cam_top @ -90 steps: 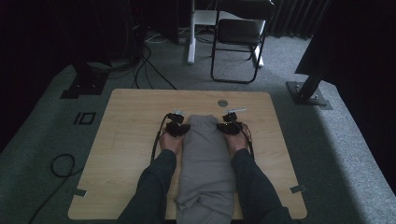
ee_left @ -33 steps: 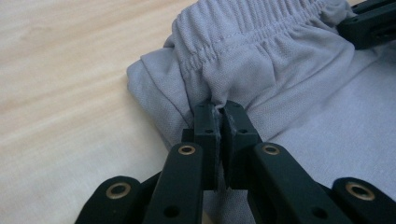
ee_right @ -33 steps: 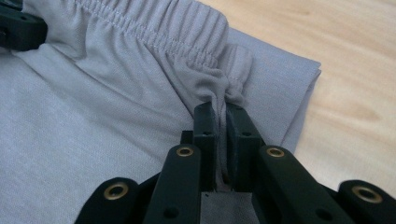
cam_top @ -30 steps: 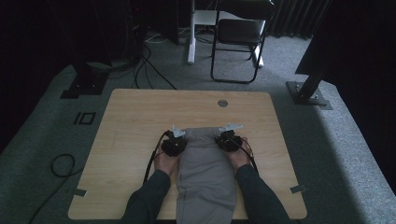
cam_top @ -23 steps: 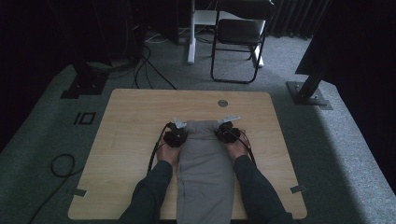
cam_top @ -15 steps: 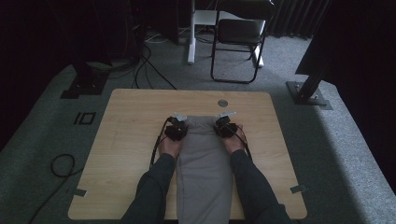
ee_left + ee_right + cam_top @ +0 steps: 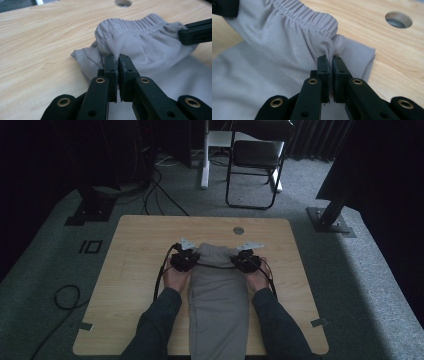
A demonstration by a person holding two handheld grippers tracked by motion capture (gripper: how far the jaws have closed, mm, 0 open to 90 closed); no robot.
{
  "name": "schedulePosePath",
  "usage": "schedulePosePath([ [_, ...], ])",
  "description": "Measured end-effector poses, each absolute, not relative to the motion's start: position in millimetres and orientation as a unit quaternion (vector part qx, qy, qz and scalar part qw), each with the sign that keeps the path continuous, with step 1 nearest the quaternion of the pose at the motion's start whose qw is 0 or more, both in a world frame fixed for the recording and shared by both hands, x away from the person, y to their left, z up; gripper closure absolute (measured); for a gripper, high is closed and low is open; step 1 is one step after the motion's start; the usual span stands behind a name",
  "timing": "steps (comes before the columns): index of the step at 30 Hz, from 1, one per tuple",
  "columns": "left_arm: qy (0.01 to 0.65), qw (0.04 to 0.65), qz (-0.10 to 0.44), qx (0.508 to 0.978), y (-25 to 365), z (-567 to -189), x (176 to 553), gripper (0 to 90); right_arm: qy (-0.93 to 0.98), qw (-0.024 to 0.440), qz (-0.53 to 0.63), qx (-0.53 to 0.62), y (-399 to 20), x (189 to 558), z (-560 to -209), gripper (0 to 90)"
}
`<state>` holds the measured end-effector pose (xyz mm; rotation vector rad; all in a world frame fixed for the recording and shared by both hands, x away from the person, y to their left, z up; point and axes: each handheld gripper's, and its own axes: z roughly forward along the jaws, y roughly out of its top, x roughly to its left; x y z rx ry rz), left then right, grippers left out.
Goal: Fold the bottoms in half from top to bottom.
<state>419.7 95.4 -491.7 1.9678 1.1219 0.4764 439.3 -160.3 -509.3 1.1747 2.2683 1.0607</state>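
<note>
From up high, the grey pants [image 7: 218,290] lie lengthwise down the middle of the wooden table [image 7: 135,265], waistband toward the table's round hole [image 7: 238,230]. The left gripper [image 7: 186,258] and right gripper [image 7: 245,258] flank the waistband. In the left gripper view, the jaws are pinched tight on the waistband's fabric [image 7: 130,42]. Right gripper view, same deal: jaws clamped on bunched fabric just under the elastic [image 7: 294,27].

Recording lab: dark curtains [image 7: 320,140], floor cables [image 7: 150,195]

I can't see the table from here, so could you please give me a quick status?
Left claw and right claw shut on grey shorts at the waistband. Nothing in the way.
</note>
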Motion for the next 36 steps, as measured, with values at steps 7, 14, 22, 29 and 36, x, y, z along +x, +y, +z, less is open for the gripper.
schedulePosePath([
  [7, 0.409, 0.422, 0.181, 0.789, 97.5, -477.2, 367.9, 86.8, 0.808, 0.185, 0.402, 0.39, -174.1, 389.7, -483.3, 85.9],
  [14, 0.4, 0.419, 0.157, 0.8, 98.6, -490.2, 327.4, 86.7, 0.817, 0.161, 0.401, 0.381, -181.0, 349.5, -494.4, 85.8],
  [22, 0.402, 0.384, 0.136, 0.82, 95.5, -524.5, 301.7, 86.7, 0.844, 0.143, 0.355, 0.376, -174.3, 318.1, -525.5, 85.3],
  [29, 0.409, 0.371, 0.141, 0.822, 95.1, -547.6, 305.9, 86.4, 0.852, 0.143, 0.334, 0.378, -169.1, 323.5, -542.5, 84.1],
  [36, 0.411, 0.364, 0.155, 0.822, 92.9, -547.8, 315.6, 86.3, 0.85, 0.148, 0.337, 0.377, -167.7, 336.6, -544.0, 83.8],
])
